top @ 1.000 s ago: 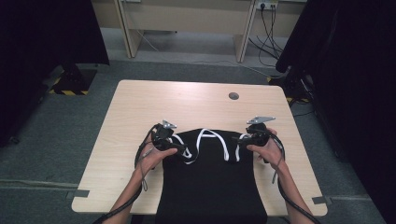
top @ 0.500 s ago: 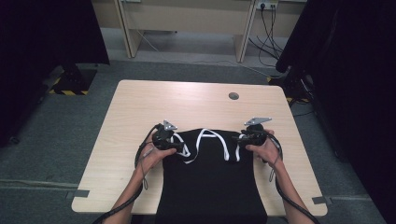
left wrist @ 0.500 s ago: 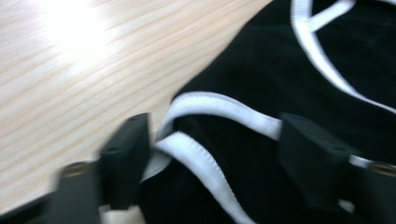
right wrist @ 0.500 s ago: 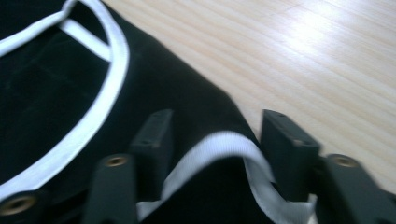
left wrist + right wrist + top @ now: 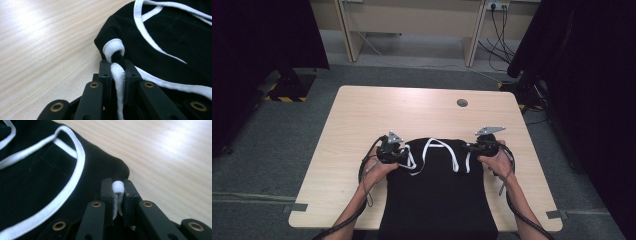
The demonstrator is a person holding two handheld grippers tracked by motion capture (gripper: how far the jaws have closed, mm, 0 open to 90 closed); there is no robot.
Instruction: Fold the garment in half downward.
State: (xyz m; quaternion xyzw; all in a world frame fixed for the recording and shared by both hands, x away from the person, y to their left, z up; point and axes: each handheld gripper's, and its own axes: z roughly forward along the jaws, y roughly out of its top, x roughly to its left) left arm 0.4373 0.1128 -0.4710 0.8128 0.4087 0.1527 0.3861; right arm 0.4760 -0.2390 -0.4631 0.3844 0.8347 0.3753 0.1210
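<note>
A black garment with white trim (image 5: 437,195) lies flat on the wooden table (image 5: 362,115), its lower part hanging over the near edge. My left gripper (image 5: 399,156) is shut on the white-edged strap at the garment's top left corner (image 5: 113,50); the white trim (image 5: 117,75) is pinched between its jaws. My right gripper (image 5: 472,148) is shut on the white trim at the top right corner (image 5: 118,187), with black fabric (image 5: 37,182) spread beside it. White straps (image 5: 432,150) curve across the cloth between the two grippers.
A round cable hole (image 5: 462,103) sits in the table's far right part. Bare tabletop stretches beyond and to both sides of the garment. Dark curtains (image 5: 582,75) flank the table, and desk legs (image 5: 472,40) with cables stand behind it.
The right gripper has shifted slightly inward and toward me with its corner of the garment. The left gripper has barely moved.
</note>
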